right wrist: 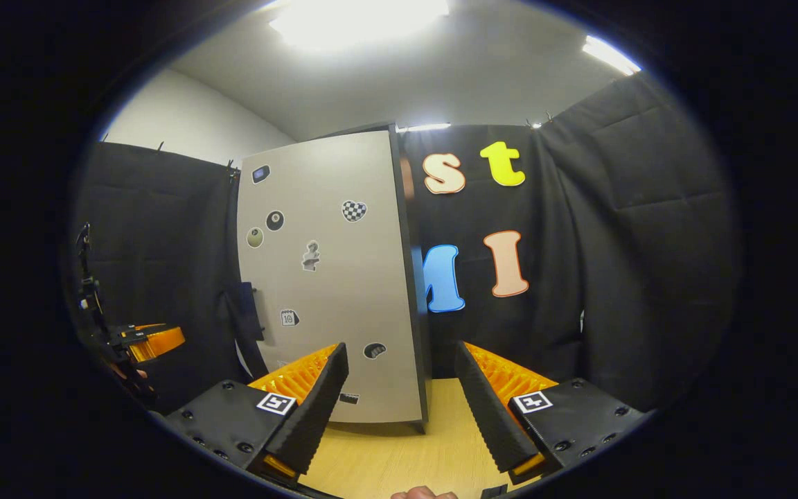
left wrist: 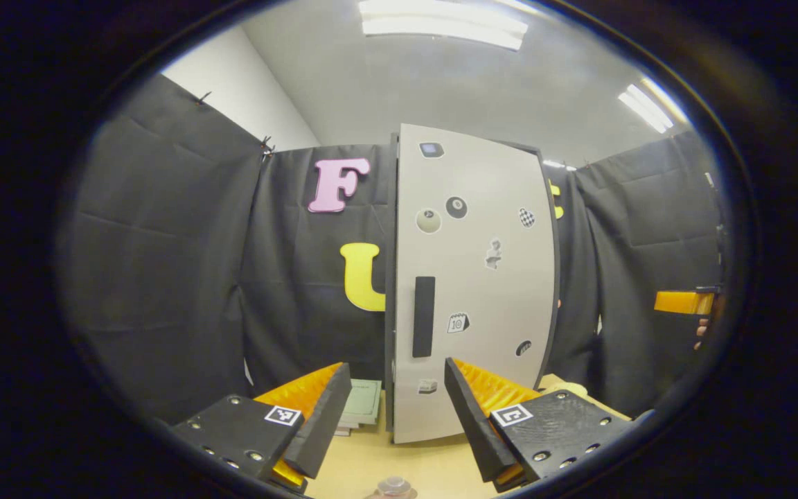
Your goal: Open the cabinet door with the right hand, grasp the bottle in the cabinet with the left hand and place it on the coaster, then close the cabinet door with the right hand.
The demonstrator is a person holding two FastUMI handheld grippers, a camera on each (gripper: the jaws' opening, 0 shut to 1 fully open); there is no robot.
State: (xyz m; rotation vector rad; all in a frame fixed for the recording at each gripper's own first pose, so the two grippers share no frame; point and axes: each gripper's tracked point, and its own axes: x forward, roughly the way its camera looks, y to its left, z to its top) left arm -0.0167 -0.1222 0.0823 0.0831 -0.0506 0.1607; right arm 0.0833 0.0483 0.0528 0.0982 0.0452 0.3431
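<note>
The cabinet's grey door [left wrist: 475,277] stands upright on the wooden table, flat against the cabinet, with several stickers on it. Its black bar handle [left wrist: 424,317] lies just above and between my left gripper's [left wrist: 395,409] fingers, which are open and hold nothing. In the right gripper view the same door [right wrist: 330,277] fills the middle, with the handle [right wrist: 248,312] sticking out at its left edge. My right gripper [right wrist: 402,409] is open and empty in front of the door's right lower corner. The door hides the inside of the cabinet.
Green books [left wrist: 363,404] lie on the table [left wrist: 378,457] left of the cabinet. A small clear round thing [left wrist: 393,486] peeks in at the bottom edge. The right gripper [left wrist: 683,302] shows far right, the left gripper [right wrist: 153,342] far left. A fingertip [right wrist: 423,493] shows low.
</note>
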